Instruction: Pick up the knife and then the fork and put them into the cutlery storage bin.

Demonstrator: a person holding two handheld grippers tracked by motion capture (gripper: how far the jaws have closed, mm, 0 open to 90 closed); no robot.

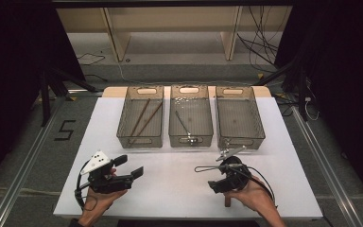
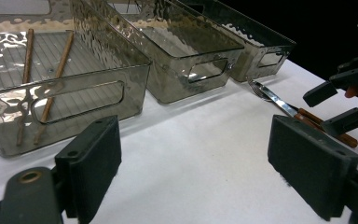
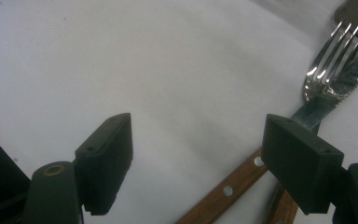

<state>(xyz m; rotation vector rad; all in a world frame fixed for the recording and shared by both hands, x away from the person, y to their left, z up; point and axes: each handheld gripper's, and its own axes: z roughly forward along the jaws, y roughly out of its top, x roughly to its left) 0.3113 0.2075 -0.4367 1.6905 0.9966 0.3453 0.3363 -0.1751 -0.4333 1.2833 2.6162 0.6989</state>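
Observation:
A fork with a wooden handle lies on the white table in front of the right bin. In the right gripper view the fork rests over a serrated knife blade, and two wooden handles run toward the right jaw. My right gripper is open, low over the table, with nothing between its jaws; the cutlery lies beside and under its right jaw. My left gripper is open and empty at the front left. It faces the bins, the fork and the right gripper.
Three clear bins stand in a row at the back. The left bin holds two brown chopsticks. A dark-handled utensil lies in the middle bin. The right bin holds nothing.

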